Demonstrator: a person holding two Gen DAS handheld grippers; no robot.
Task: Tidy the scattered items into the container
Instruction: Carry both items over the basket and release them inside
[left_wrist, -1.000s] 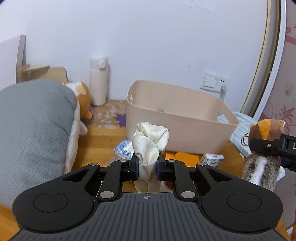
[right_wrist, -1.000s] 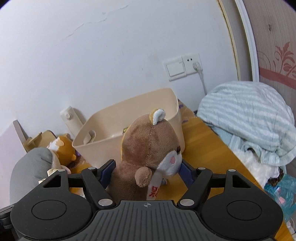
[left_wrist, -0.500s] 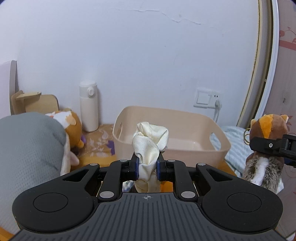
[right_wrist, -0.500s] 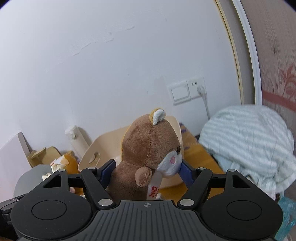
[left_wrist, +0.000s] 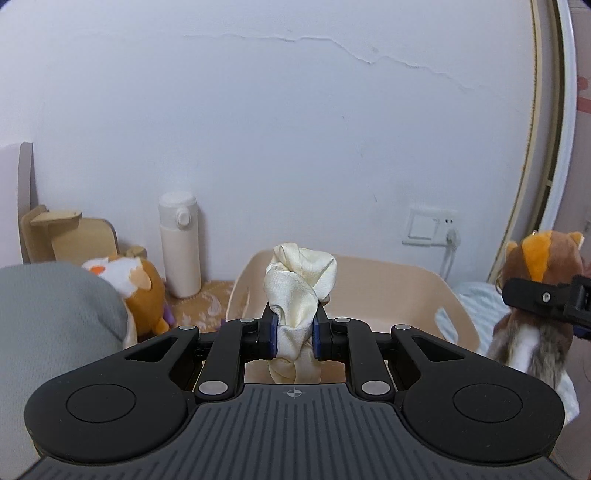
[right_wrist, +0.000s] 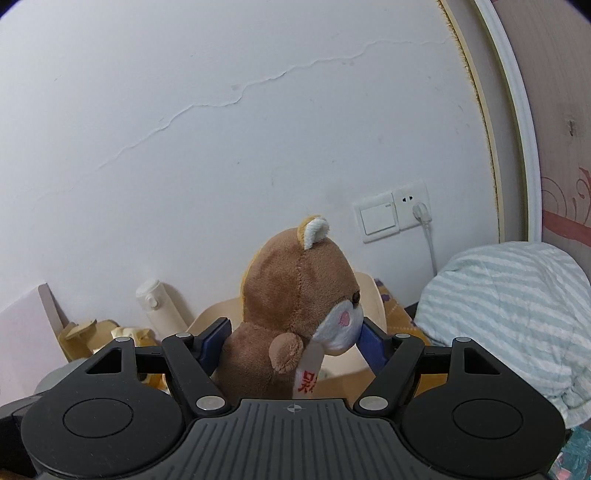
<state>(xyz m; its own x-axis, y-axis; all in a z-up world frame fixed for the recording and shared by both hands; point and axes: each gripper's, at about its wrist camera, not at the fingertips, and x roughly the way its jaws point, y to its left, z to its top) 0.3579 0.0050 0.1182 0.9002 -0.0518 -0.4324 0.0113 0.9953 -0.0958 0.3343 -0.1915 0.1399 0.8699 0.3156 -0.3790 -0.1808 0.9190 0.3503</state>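
Observation:
My left gripper (left_wrist: 294, 339) is shut on a cream satin scrunchie (left_wrist: 299, 291) and holds it up in front of the beige plastic bin (left_wrist: 399, 295). My right gripper (right_wrist: 293, 339) is shut on a brown plush bear (right_wrist: 295, 302), held in the air; the bear (left_wrist: 535, 295) also shows at the right edge of the left wrist view, right of the bin. In the right wrist view the bin (right_wrist: 369, 295) is mostly hidden behind the bear.
A white flask (left_wrist: 180, 243) stands by the wall left of the bin. An orange plush toy (left_wrist: 136, 288) lies against a grey cushion (left_wrist: 51, 332) at left. A striped blue blanket (right_wrist: 509, 317) is piled at right. A wall socket (right_wrist: 395, 216) sits above the bin.
Both grippers have risen with their loads. The bin and floor have sunk lower in both views, and more wall shows.

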